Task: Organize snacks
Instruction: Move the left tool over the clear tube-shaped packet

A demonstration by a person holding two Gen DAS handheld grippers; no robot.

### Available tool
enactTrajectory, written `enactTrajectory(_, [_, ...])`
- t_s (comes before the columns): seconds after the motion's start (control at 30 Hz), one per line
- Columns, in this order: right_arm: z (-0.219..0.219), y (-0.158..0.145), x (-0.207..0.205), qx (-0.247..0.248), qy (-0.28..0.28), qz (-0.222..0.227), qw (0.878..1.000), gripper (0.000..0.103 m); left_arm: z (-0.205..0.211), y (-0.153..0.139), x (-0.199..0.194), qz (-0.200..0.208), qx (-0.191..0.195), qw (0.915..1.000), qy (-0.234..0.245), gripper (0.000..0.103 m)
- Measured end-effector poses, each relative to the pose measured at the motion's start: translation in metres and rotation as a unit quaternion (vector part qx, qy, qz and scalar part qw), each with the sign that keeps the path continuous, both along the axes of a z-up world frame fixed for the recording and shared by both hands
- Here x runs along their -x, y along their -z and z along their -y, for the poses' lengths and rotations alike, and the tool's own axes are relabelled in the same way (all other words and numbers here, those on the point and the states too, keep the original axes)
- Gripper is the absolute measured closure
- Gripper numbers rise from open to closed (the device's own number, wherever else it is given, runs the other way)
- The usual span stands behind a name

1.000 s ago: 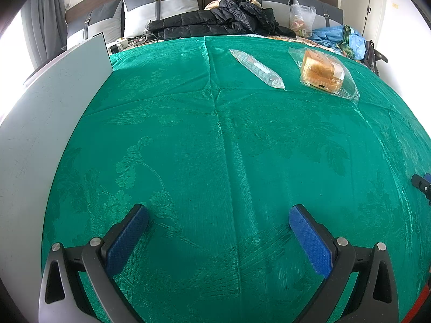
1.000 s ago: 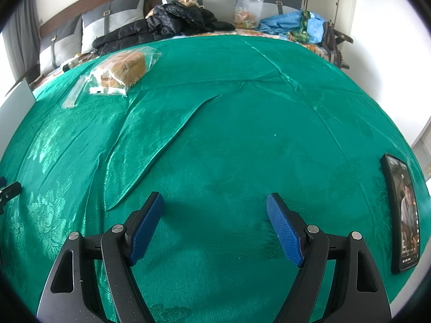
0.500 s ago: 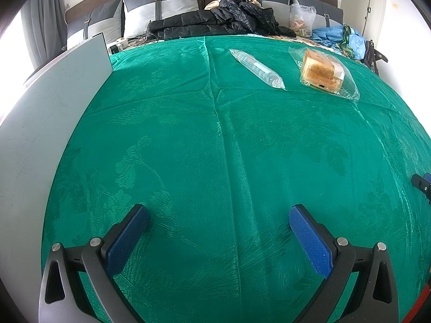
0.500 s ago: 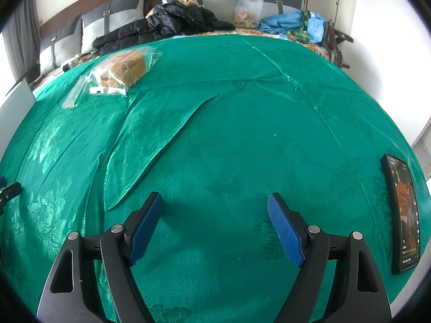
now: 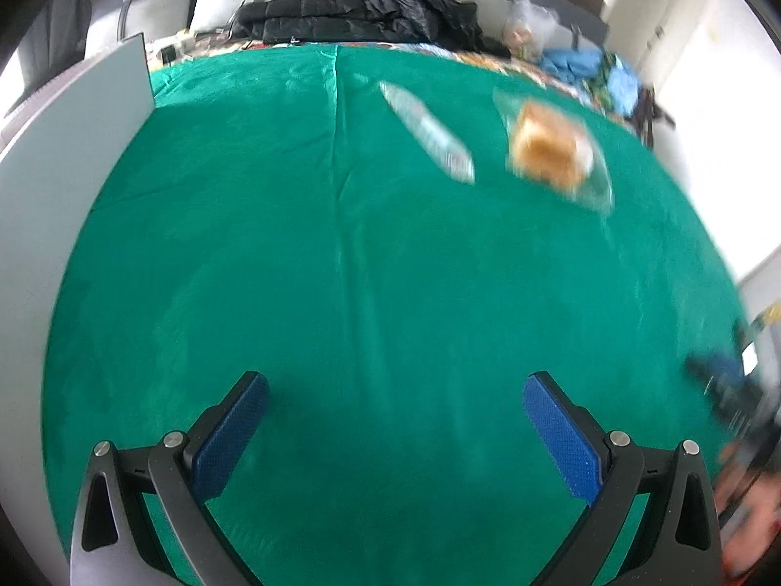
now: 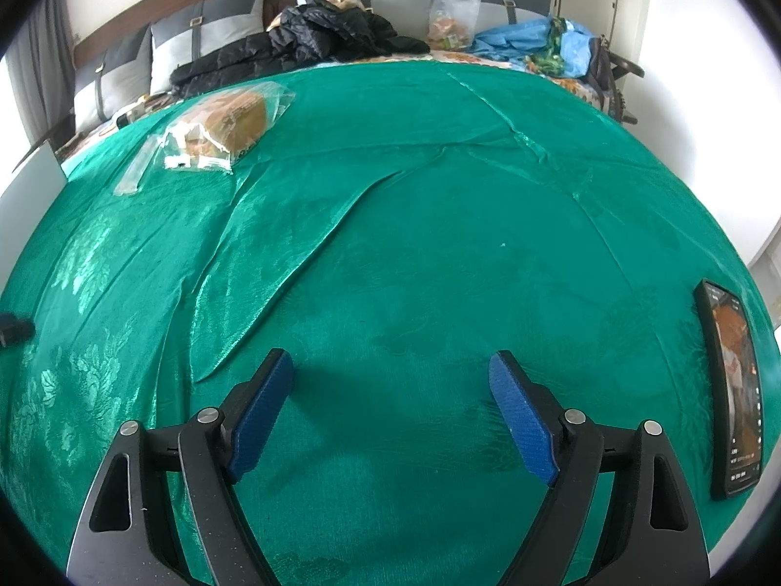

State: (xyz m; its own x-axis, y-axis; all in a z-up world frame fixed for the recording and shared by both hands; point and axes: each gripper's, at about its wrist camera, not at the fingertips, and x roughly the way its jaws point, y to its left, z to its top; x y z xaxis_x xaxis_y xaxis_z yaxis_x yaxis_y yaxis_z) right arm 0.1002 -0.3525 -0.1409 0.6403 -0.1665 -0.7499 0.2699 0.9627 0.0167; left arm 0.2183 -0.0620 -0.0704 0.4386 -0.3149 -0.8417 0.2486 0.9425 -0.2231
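Note:
On the far part of the green cloth (image 5: 371,263) lie two snacks: a bagged bread loaf (image 5: 551,151) and a long clear packet (image 5: 429,134) just left of it. The right wrist view has the same loaf (image 6: 229,124) and packet (image 6: 134,173) at its far left. My left gripper (image 5: 395,386) is open over bare cloth, well short of both snacks, and its view is blurred. My right gripper (image 6: 390,366) hovers over bare cloth (image 6: 439,224) too; its jaws are opening, with nothing between them.
A grey-white board (image 5: 63,185) stands along the cloth's left edge. A phone (image 6: 732,390) with a lit screen lies at the cloth's right edge. Black jackets (image 6: 312,39), pillows, a plastic bag (image 6: 451,17) and blue cloth (image 6: 532,41) sit beyond the far edge.
The left wrist view has shifted and blurred: the snacks now sit lower and nearer, and the right gripper shows further in at its right edge. The right gripper's jaws stand slightly wider.

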Motion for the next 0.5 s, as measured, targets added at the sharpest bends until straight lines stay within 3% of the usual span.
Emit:
enactTrajectory(0.13, [-0.001,0.001,-0.001,-0.001,-0.001,-0.001,1.000,0.016,0.015,-0.022,-0.055,0.001,0.024,0.9993,-0.029,0.000])
enactTrajectory(0.23, [-0.001,0.000,-0.001,-0.001,-0.001,0.000,1.000,0.016,0.033,-0.034,-0.093,0.018,0.007,0.9990,-0.041,0.000])
enactTrajectory(0.33, [-0.002,0.000,-0.001,-0.001,-0.002,-0.001,1.000,0.015,0.060,-0.034,-0.129,0.025,-0.037,0.9984,-0.035,0.000])
enactTrajectory(0.5, [-0.004,0.001,-0.002,-0.002,-0.004,-0.002,1.000,0.014,0.094,-0.002,-0.169,-0.006,-0.125,0.9915,-0.037,0.001])
